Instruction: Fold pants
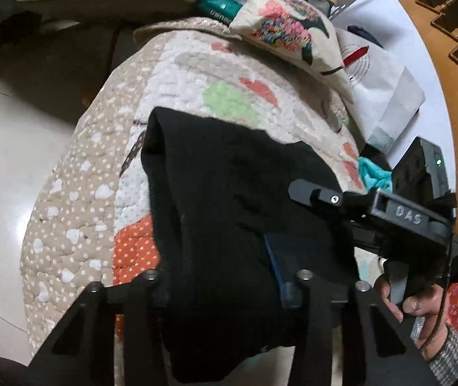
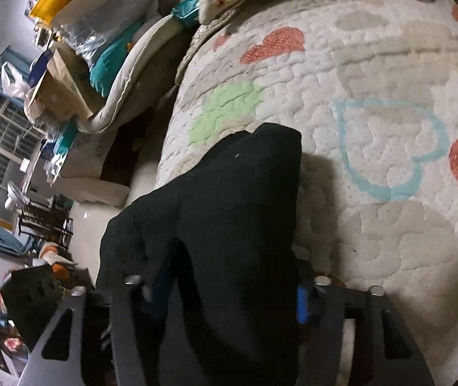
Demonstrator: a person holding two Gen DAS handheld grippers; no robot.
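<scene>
The heart-print quilt [image 2: 389,64] gives a flat bed for folding. The black pants [image 1: 229,193] hang bunched over it, so each tool, left [image 1: 225,289] and right [image 2: 229,289], looks part-closed on cloth.

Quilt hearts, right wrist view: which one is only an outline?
The light-blue heart, right of the black pants. It is just a contour on the quilt; the green, orange and beige ones are filled.
</scene>
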